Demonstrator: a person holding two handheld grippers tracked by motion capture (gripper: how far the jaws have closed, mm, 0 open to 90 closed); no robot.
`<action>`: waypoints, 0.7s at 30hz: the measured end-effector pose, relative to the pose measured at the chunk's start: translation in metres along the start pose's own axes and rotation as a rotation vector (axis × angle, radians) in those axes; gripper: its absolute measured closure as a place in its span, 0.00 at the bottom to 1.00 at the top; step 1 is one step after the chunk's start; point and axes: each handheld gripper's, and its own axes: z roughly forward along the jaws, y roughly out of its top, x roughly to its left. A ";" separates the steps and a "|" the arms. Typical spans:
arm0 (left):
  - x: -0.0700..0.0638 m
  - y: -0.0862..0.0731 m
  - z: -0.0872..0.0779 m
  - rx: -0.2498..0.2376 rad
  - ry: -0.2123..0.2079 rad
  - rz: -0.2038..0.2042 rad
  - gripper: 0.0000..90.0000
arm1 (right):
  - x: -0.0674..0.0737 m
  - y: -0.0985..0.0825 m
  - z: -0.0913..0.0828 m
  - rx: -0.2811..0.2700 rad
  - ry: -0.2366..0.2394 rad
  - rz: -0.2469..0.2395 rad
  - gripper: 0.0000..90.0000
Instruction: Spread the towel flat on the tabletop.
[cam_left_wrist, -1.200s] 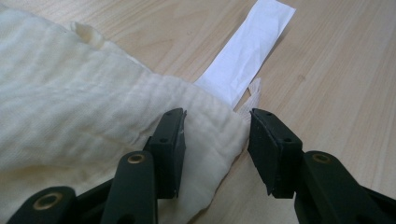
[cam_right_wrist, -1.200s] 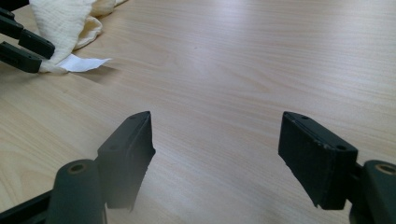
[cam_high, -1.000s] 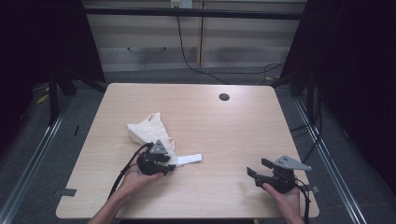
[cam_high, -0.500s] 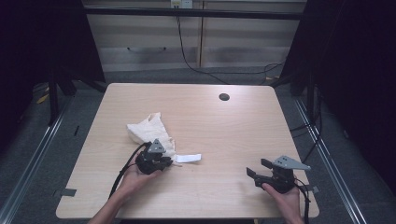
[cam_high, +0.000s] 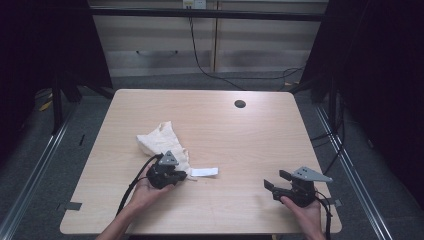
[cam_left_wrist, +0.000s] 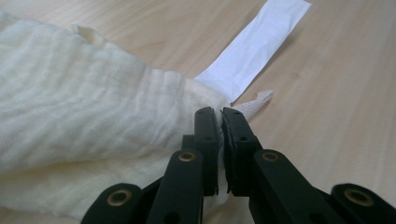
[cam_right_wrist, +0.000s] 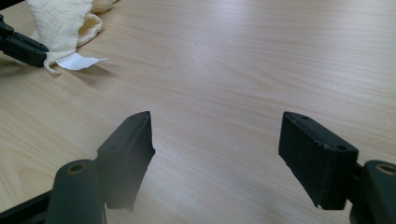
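Note:
A crumpled cream cloth (cam_high: 159, 140) lies on the left half of the wooden table (cam_high: 260, 140), and a white label strip (cam_high: 204, 172) sticks out from its near corner. My left gripper (cam_high: 181, 176) lies at that corner. Its jaws have just been closing and now pinch the cloth's (cam_left_wrist: 93, 107) edge beside the strip (cam_left_wrist: 254, 46). In its own view the left gripper (cam_left_wrist: 219, 114) shows fabric pressed between the pads. My right gripper (cam_high: 276, 180) rests near the front right of the table, open, with bare wood between its jaws (cam_right_wrist: 217, 140). From there the cloth (cam_right_wrist: 60, 23) and strip (cam_right_wrist: 77, 61) lie far off.
A dark round cable hole (cam_high: 240, 104) sits in the table's far right part. Black cables (cam_high: 200, 55) run across the floor behind the table, and metal rails (cam_high: 45, 155) flank it on both sides. The table's front edge is close under both hands.
The left gripper's jaws have closed on the cloth's corner. Both hands have stayed where they were, and the cloth has hardly shifted.

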 end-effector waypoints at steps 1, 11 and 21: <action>-0.003 0.000 0.000 0.005 0.002 0.016 0.95 | 0.000 0.000 0.000 0.001 0.001 0.001 0.29; -0.030 -0.004 -0.003 0.017 -0.077 0.051 0.95 | 0.000 0.000 -0.001 0.000 0.003 0.002 0.29; -0.051 0.001 -0.021 -0.014 -0.139 0.086 0.95 | 0.000 0.000 0.000 0.002 0.006 0.004 0.29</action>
